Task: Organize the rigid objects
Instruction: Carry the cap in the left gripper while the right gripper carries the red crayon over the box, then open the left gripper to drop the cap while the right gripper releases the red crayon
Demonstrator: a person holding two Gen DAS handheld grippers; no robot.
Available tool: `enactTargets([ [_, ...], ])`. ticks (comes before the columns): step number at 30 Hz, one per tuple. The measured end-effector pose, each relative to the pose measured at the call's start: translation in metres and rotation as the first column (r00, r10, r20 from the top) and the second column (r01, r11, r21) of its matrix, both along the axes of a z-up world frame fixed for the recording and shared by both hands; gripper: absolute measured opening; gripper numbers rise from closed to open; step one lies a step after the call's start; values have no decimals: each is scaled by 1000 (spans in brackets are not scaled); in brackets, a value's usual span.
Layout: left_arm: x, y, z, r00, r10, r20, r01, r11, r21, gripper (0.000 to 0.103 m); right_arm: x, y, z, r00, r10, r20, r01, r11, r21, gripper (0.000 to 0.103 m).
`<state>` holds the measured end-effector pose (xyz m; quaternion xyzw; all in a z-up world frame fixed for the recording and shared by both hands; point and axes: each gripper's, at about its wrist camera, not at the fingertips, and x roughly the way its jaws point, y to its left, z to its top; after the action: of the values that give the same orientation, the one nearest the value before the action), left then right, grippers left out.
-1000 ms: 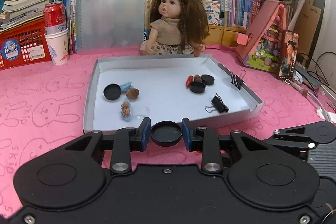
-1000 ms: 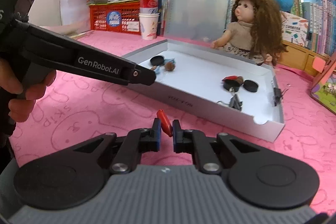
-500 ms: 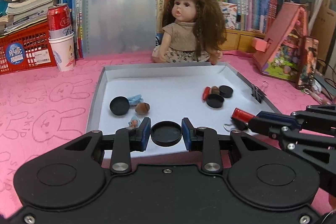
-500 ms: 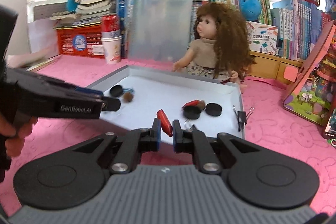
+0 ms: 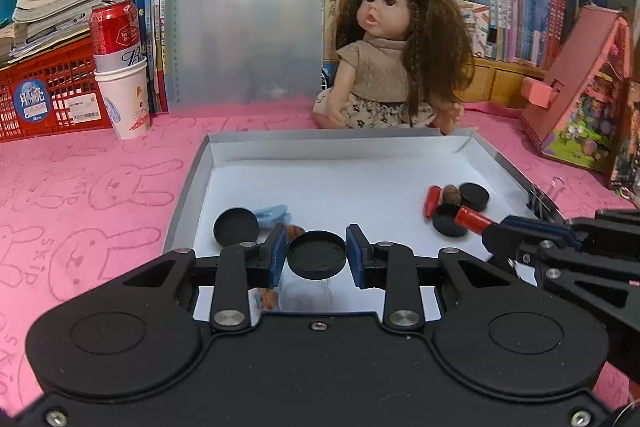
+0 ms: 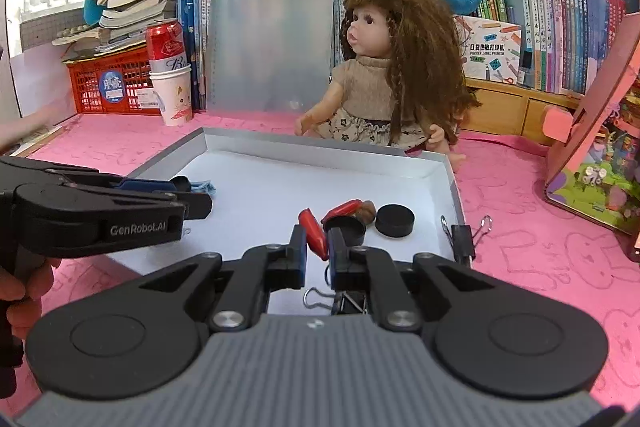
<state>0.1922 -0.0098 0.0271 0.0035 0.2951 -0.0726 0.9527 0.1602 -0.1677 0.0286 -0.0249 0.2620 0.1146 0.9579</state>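
My left gripper [image 5: 317, 253] is shut on a round black cap [image 5: 317, 254], held over the near left part of the shallow grey tray [image 5: 188, 187]. In the right wrist view my right gripper [image 6: 317, 243] is shut on a small red piece [image 6: 314, 233], over the tray's [image 6: 454, 183] near right part. In the tray lie a black cap [image 5: 236, 227] with a blue clip [image 5: 272, 214] at left. At right lie a red piece [image 5: 432, 201], a brown nut [image 5: 451, 193] and two black caps [image 5: 474, 195]. A black binder clip [image 6: 348, 301] lies under my right fingers.
A doll [image 5: 394, 55] sits just behind the tray. A translucent clipboard [image 5: 246, 11], books, a red can in a paper cup [image 5: 120, 75] and a red basket [image 5: 44, 95] line the back. A pink toy house [image 5: 580, 95] stands at right. A binder clip [image 6: 464, 239] grips the tray's right rim.
Both grippers have moved forward from the pink mat to over the tray, each keeping its object. The right gripper now shows beside the left one, over the right cluster.
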Motion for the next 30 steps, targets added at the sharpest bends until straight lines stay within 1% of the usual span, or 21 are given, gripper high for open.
enactTargets([
  [4,9,0,-2,1000,12,-5,-12,1000,-1,30,9,1,-2,1000,-8,-12,8,1000,13,14],
  [11,12,-3,-7,1000,11,-13,-11,1000,12,30,16,2,-5,1000,-15,-20,16,1000,17,15],
  [12,12,-3,-7,1000,11,-12,-11,1000,13,30,16,2,-6,1000,-17,-20,17,1000,17,20],
  [13,12,-4,-6,1000,10,-10,-10,1000,13,31,15,2,-6,1000,-18,-19,18,1000,19,21],
  [15,10,-4,-5,1000,11,-5,-11,1000,16,41,15,2,-5,1000,-21,-13,21,1000,22,23],
  [16,10,-4,-5,1000,11,-1,-11,1000,17,42,14,2,-4,1000,-21,-10,21,1000,22,25],
  [17,9,-4,-4,1000,12,2,-12,1000,22,44,13,2,-4,1000,-21,-6,21,1000,21,38],
  [18,8,-4,-3,1000,12,4,-12,1000,26,46,13,2,-3,1000,-21,-2,21,1000,21,39],
  [20,6,-4,-2,1000,9,6,-9,1000,30,50,11,2,-2,1000,-23,2,22,1000,20,39],
  [25,2,-2,1,1000,15,9,-15,999,31,55,9,1,0,1000,-31,6,31,999,20,42],
  [28,-2,-1,3,1000,18,9,-18,999,31,57,6,0,2,999,-40,4,40,999,23,46],
  [30,-7,0,6,1000,13,17,-13,1000,26,60,2,-1,4,999,-49,9,48,998,30,53],
])
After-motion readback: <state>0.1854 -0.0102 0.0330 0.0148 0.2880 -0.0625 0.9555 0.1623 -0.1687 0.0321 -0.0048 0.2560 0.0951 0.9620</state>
